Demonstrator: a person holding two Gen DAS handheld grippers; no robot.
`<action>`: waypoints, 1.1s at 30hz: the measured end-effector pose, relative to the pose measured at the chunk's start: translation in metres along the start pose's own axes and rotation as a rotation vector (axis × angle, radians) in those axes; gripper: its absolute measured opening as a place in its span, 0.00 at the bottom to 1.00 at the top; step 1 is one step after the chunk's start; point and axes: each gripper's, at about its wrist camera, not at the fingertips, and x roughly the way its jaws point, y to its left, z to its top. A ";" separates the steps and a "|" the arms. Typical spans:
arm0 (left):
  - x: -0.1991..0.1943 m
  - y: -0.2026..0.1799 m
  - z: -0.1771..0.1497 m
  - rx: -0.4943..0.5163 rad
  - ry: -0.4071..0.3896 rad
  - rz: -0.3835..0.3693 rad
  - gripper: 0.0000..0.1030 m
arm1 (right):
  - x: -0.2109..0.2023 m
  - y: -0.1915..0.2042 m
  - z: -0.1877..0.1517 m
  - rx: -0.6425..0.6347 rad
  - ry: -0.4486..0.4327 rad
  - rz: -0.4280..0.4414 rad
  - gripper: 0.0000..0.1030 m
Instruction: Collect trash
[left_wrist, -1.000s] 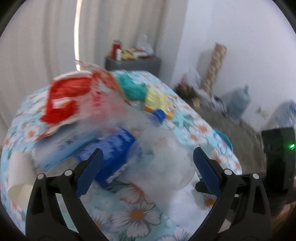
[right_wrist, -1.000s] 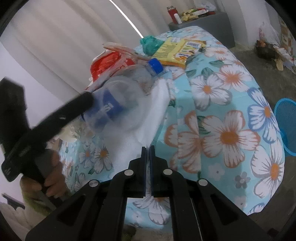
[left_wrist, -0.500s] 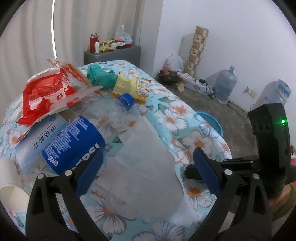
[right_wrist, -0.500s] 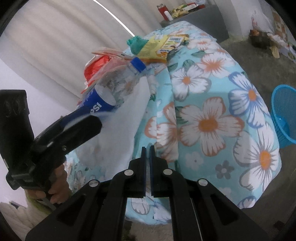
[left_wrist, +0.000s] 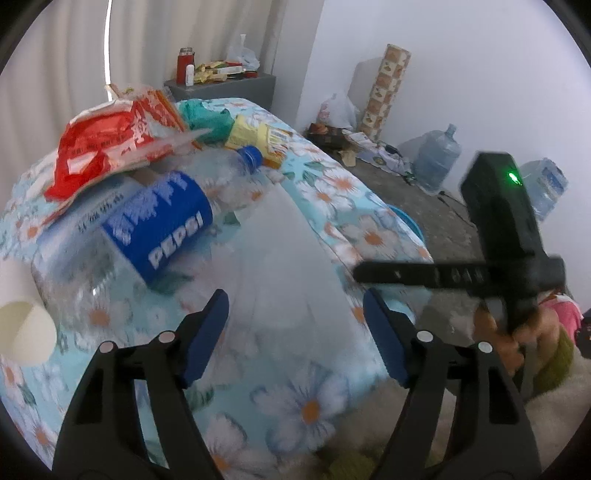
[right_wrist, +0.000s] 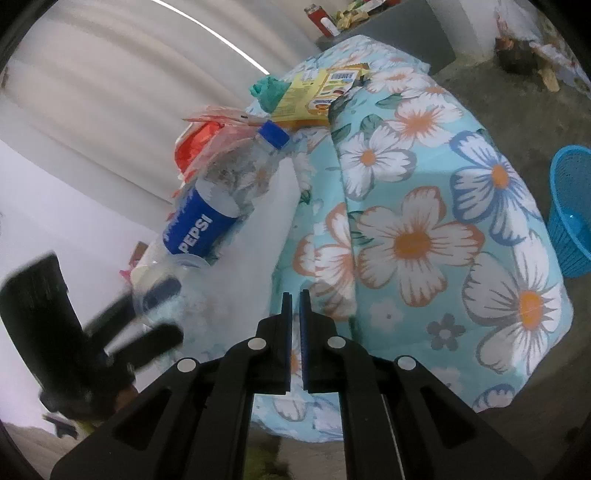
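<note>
Clear plastic Pepsi bottle (left_wrist: 159, 236) lying on its side on the floral table (left_wrist: 314, 402), blue cap (left_wrist: 250, 157) toward the far edge, base toward the near edge. White tissue (left_wrist: 291, 266) spread beside it, draped over the near edge (edges blurred). Red wrapper (left_wrist: 107, 155) resting against the bottle's far side; green bag (left_wrist: 205, 120) and yellow packet (left_wrist: 258, 138) nearer the far edge; paper cup (left_wrist: 26, 330) at the left edge. Left gripper (left_wrist: 295, 332) wide open over the tissue, holding nothing. Right gripper (right_wrist: 295, 328) nearly closed, narrow slit between jaws, empty, off the near edge. Blue basket (right_wrist: 570, 218) on the floor.
</note>
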 end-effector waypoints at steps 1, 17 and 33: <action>-0.003 0.001 -0.004 -0.009 -0.001 0.006 0.65 | 0.000 0.000 0.001 0.007 0.004 0.012 0.06; -0.028 0.025 -0.016 -0.164 -0.075 -0.108 0.05 | 0.054 0.024 0.020 0.026 0.087 0.003 0.12; -0.063 -0.021 0.036 -0.097 -0.191 -0.165 0.04 | -0.062 0.001 0.023 0.071 -0.238 0.032 0.02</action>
